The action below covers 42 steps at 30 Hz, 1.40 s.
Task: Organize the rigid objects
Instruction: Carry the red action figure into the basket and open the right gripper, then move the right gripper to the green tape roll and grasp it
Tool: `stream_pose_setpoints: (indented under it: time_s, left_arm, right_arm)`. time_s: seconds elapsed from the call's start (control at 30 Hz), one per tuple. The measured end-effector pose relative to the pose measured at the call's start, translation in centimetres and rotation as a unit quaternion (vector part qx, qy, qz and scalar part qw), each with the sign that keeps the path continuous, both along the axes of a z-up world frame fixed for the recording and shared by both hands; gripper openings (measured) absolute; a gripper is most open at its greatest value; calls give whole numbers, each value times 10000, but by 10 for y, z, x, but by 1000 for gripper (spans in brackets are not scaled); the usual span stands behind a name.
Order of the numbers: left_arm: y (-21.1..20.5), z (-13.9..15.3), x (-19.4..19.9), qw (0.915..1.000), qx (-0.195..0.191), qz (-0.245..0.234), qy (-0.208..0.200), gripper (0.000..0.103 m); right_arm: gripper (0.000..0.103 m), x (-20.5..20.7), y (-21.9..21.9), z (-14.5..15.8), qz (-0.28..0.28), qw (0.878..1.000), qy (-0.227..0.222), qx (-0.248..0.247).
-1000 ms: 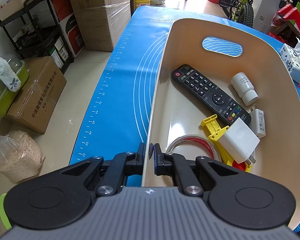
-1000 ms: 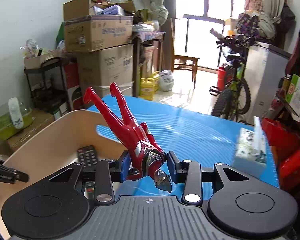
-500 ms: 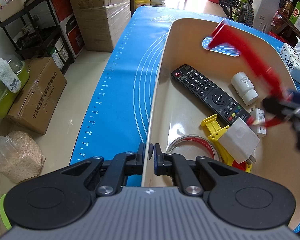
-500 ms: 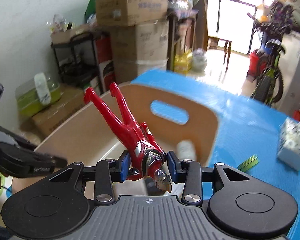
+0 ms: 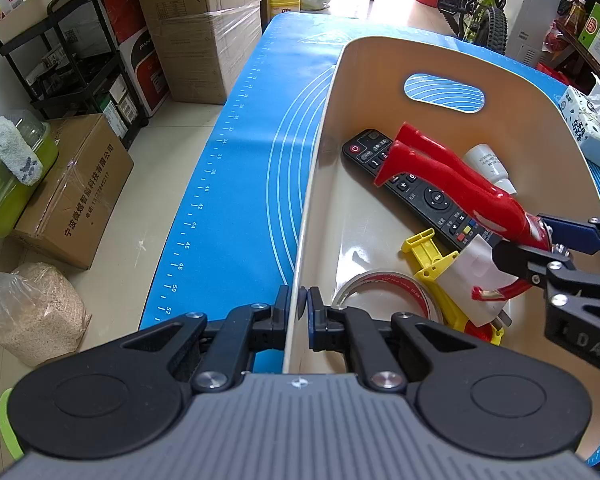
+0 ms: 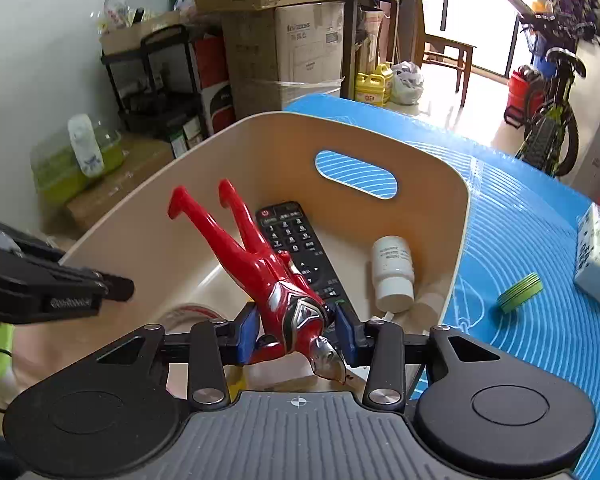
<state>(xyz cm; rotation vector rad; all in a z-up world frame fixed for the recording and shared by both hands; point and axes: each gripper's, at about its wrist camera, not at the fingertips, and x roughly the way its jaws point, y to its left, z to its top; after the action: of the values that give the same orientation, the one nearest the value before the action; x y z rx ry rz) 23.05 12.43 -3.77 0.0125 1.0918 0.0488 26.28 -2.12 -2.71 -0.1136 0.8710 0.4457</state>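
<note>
Remote (image 5: pixel 420 192) and bottle (image 5: pixel 488 164) inside bin (image 5: pixel 540 128)

Materials and finishes

Glossy red plastic figure (image 6: pixel 260 264); smooth cream plastic bin (image 5: pixel 540 128); matt black remote (image 5: pixel 428 196); ribbed grey gripper housing.

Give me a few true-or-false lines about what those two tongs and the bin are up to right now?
1. The right tongs grip a red figure. True.
2. The left tongs are open and free of the bin. False: they are shut on its near wall.
3. A remote lies inside the bin. True.
4. The figure is held head away from the tongs. False: its legs point away, its head toward the camera.
5. The green tape lies in the bin. False: it lies on the blue mat outside.
6. A white bottle lies in the bin beside the remote. True.
</note>
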Motion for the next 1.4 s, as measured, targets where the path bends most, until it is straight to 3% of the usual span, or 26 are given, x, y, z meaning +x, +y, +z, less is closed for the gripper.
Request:
stream_pose_setpoints:
  time_s: [0.13,0.23,0.43,0.7,0.9,1.17,1.4]
  left_arm:
    - [0,0,0,10000,-6,0,0,9]
    - [0,0,0,10000,7,-1,2,9]
    - [0,1,0,10000,13,0,3,10]
    - [2,0,1,10000,15,-9,2,10]
    - [2,0,0,10000,13,-3,1,10]
    - [2,0,0,10000,4,1,1,10]
    - [0,-1,0,10000,11,5,-2,10]
  right_arm:
    - [48,-2,-9,7,-50,9998,-58,187]
    - [66,-6,-18,19,-30,9993,-234,278]
    - [74,-3,-42,44,-293,9972,-592,337]
    - [81,5,-87,50,-872,9933,-758,42]
    - [82,16,-116,37,-1316,9887,-694,-165]
    - [85,31,-147,-6,-1817,9817,-436,-381]
    - [86,49,-154,-38,-1775,9822,-372,-489]
